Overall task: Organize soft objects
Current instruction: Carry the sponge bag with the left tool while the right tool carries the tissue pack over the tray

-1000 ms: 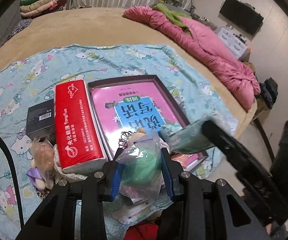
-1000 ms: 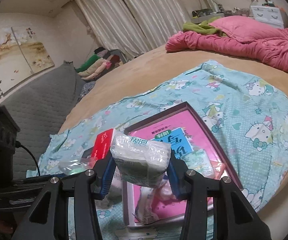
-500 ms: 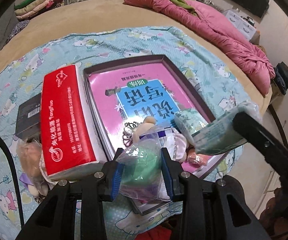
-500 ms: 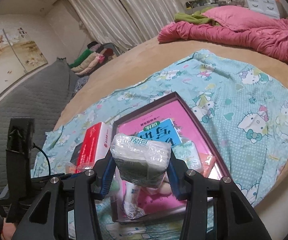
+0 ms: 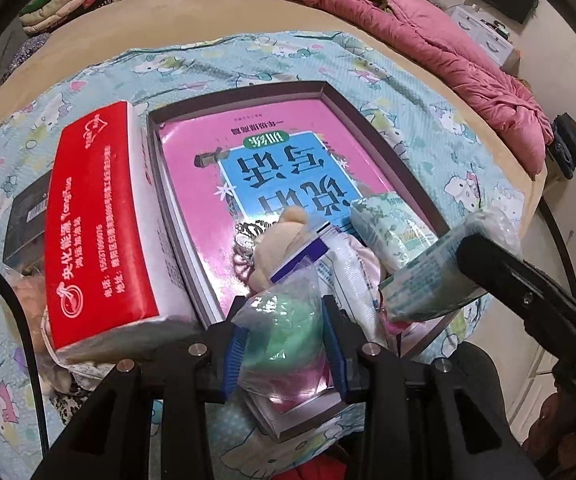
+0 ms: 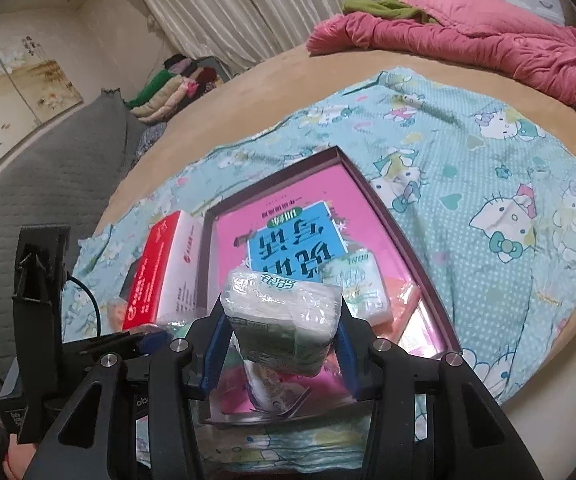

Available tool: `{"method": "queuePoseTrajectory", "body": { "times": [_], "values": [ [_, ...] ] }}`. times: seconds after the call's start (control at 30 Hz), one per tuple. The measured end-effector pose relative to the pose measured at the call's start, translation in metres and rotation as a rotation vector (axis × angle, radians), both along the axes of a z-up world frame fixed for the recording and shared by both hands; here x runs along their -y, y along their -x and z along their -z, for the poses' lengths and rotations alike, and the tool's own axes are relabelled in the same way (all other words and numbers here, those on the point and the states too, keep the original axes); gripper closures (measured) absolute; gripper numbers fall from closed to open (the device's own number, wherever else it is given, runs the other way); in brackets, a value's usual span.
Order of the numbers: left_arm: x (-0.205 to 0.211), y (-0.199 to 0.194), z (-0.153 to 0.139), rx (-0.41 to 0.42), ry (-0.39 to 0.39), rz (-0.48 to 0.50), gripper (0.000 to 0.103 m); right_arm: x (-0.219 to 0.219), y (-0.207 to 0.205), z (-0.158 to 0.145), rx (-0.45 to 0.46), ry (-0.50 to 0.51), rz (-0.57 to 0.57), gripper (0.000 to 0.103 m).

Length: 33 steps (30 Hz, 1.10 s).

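Observation:
My left gripper [image 5: 284, 346] is shut on a clear bag with a green soft toy [image 5: 284, 332], held over the near corner of a dark shallow box [image 5: 384, 128] lined with a pink book. My right gripper [image 6: 280, 338] is shut on a green-printed tissue pack [image 6: 284, 316], held above the same box [image 6: 384, 208]; pack and arm also show in the left wrist view [image 5: 428, 276]. In the box lie another tissue pack [image 5: 388, 232], a beige plush [image 5: 276, 240] and a white packet [image 5: 348, 276].
A red tissue box [image 5: 100, 224] lies left of the dark box, with a black box [image 5: 24, 216] and a bagged plush [image 5: 28, 300] beside it. All rest on a Hello Kitty sheet [image 6: 488, 184] on a tan bed. A pink quilt [image 5: 428, 40] lies at the back.
Both grippers have moved forward and lower toward the box, each still holding its item. The box and red tissue box appear larger and nearer.

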<state>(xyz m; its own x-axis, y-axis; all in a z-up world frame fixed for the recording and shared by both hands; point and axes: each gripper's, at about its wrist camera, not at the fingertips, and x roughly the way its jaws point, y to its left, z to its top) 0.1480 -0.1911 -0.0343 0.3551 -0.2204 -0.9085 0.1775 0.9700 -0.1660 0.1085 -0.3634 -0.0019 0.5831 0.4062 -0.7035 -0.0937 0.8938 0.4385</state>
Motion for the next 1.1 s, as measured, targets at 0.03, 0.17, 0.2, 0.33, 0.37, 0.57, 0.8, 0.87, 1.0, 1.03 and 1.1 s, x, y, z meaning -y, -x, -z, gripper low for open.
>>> {"method": "queuePoseTrajectory", "body": {
  "times": [0.03, 0.17, 0.2, 0.33, 0.37, 0.57, 0.8, 0.87, 1.0, 1.03, 1.1],
  "values": [
    [0.000, 0.000, 0.002, -0.001, 0.000, 0.002, 0.067, -0.001, 0.000, 0.001, 0.002, 0.013, -0.003, 0.055],
    [0.002, 0.001, 0.005, -0.007, 0.002, 0.008, 0.067, -0.002, -0.001, 0.004, -0.007, 0.068, -0.010, 0.055],
    [0.002, 0.002, 0.005, -0.007, -0.001, 0.010, 0.067, -0.002, -0.001, 0.005, -0.012, 0.074, -0.011, 0.055],
    [0.002, 0.003, 0.006, -0.010, 0.004, 0.012, 0.067, -0.005, -0.003, 0.010, -0.037, 0.098, -0.032, 0.055],
    [0.002, 0.004, 0.007, -0.009, 0.003, 0.012, 0.067, -0.006, -0.004, 0.011, -0.044, 0.108, -0.036, 0.055],
    [0.002, 0.006, 0.005, 0.004, -0.003, 0.018, 0.067, -0.008, -0.005, 0.020, -0.071, 0.122, -0.041, 0.055],
    [0.001, 0.006, 0.006, 0.005, 0.006, 0.014, 0.067, -0.006, -0.008, 0.027, -0.063, 0.098, -0.027, 0.055],
    [0.001, 0.006, 0.006, 0.008, 0.007, 0.012, 0.067, -0.006, -0.010, 0.029, -0.054, 0.092, -0.020, 0.055],
    [0.001, 0.007, 0.006, 0.015, 0.006, 0.013, 0.067, -0.010, -0.013, 0.031, -0.045, 0.104, -0.019, 0.054],
    [0.001, 0.006, 0.006, 0.016, 0.003, 0.013, 0.067, -0.011, -0.013, 0.032, -0.038, 0.107, -0.020, 0.054],
    [0.001, 0.006, 0.007, 0.017, 0.006, 0.012, 0.067, -0.013, -0.015, 0.034, -0.034, 0.114, -0.020, 0.054]
  ]
}}
